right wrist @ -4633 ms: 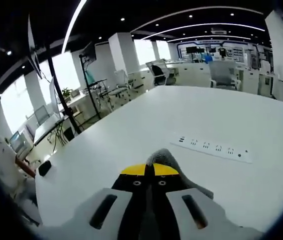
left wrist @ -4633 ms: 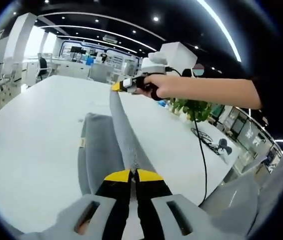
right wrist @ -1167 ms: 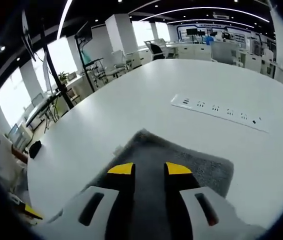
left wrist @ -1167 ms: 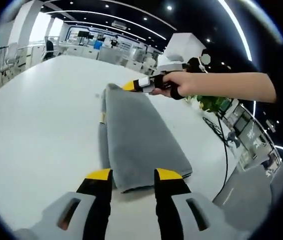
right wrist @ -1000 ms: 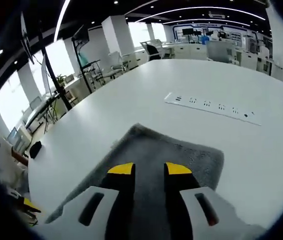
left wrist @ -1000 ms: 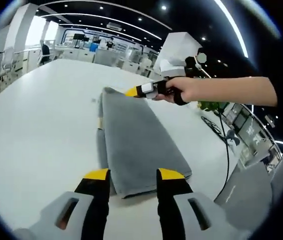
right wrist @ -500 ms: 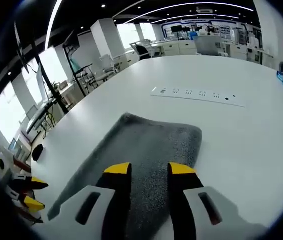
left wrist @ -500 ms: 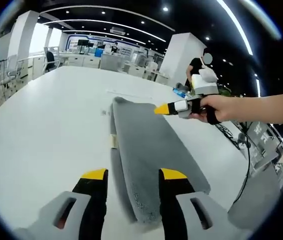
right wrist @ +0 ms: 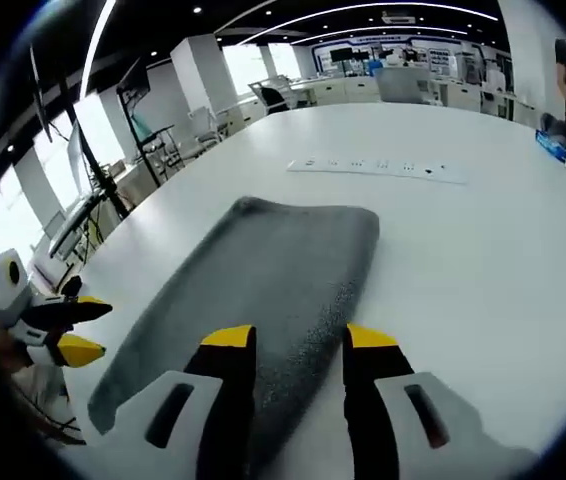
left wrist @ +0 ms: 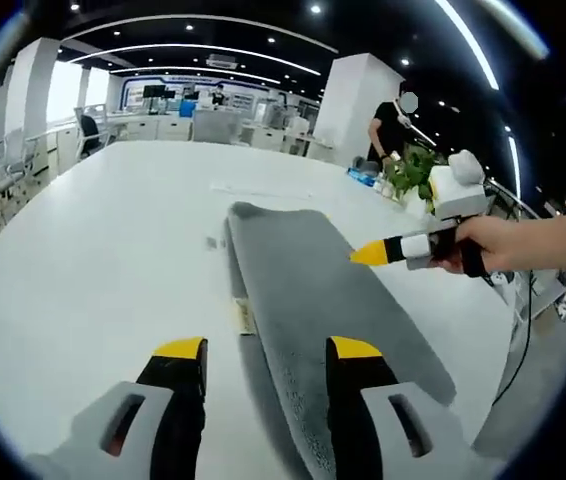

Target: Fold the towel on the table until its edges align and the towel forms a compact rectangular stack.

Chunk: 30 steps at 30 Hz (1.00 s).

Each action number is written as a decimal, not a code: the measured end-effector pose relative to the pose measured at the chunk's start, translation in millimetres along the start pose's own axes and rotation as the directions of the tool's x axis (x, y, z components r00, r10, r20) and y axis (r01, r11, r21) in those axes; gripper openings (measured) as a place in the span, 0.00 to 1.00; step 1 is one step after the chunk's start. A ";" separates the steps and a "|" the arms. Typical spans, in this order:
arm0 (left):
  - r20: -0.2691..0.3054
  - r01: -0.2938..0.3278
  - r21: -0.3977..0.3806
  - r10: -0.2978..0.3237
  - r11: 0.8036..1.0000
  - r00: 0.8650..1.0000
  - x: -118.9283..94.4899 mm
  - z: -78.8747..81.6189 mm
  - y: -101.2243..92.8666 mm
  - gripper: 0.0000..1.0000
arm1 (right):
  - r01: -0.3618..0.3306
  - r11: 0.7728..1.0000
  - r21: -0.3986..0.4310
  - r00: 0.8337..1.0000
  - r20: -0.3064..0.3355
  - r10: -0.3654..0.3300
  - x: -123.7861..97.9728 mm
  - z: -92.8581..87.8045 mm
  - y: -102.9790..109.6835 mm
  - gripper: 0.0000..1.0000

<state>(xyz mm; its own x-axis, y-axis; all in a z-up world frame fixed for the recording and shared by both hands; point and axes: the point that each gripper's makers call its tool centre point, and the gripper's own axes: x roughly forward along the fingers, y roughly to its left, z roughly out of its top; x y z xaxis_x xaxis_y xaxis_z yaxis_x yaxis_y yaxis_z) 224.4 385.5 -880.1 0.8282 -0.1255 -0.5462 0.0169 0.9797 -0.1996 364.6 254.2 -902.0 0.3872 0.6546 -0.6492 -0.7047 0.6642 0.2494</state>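
A grey towel (left wrist: 313,290) lies flat on the white table (left wrist: 83,240), folded into a long narrow strip with a small tag (left wrist: 246,316) at its left edge. My left gripper (left wrist: 267,352) hovers open over the near end, touching nothing. My right gripper (left wrist: 370,254), held by a hand (left wrist: 508,245), hangs beside the towel's right edge. In the right gripper view the towel (right wrist: 263,265) stretches away from my open right gripper (right wrist: 299,340), whose jaws stand over its near end. The left gripper (right wrist: 83,328) shows at the far left with its yellow tips apart.
A white power strip (right wrist: 378,168) lies on the table beyond the towel. A person (left wrist: 391,125) stands at the far side near a green plant (left wrist: 410,170). Desks and chairs fill the room behind. The table's edge runs close on the right (left wrist: 503,340).
Both grippers held the towel stretched between them, then let go. The towel now lies flat as a folded strip. Both cameras have drawn back, and the right gripper has moved off its right side.
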 end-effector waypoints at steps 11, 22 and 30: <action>-0.027 0.007 0.033 -0.006 0.999 1.000 17.9 4.9 12.9 0.49 | 0.005 0.999 0.036 1.000 0.015 -0.005 -17.5 -15.9 -0.3 0.33; -0.010 -0.029 0.008 0.029 1.000 1.000 32.4 11.4 21.5 0.38 | -0.002 0.996 0.084 1.000 0.016 0.001 -23.6 -30.6 2.7 0.30; -0.053 -0.014 -0.023 0.013 1.000 0.999 44.0 -0.6 15.5 0.25 | -0.001 0.996 0.084 1.000 0.002 0.001 -21.7 -39.7 5.6 0.21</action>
<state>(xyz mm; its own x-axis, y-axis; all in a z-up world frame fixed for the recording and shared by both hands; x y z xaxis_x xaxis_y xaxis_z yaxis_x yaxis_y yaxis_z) 260.8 395.1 -907.7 0.7978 -0.1211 -0.5907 -0.0076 0.9775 -0.2107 328.6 229.4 -915.1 0.3879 0.6558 -0.6476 -0.6526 0.6916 0.3094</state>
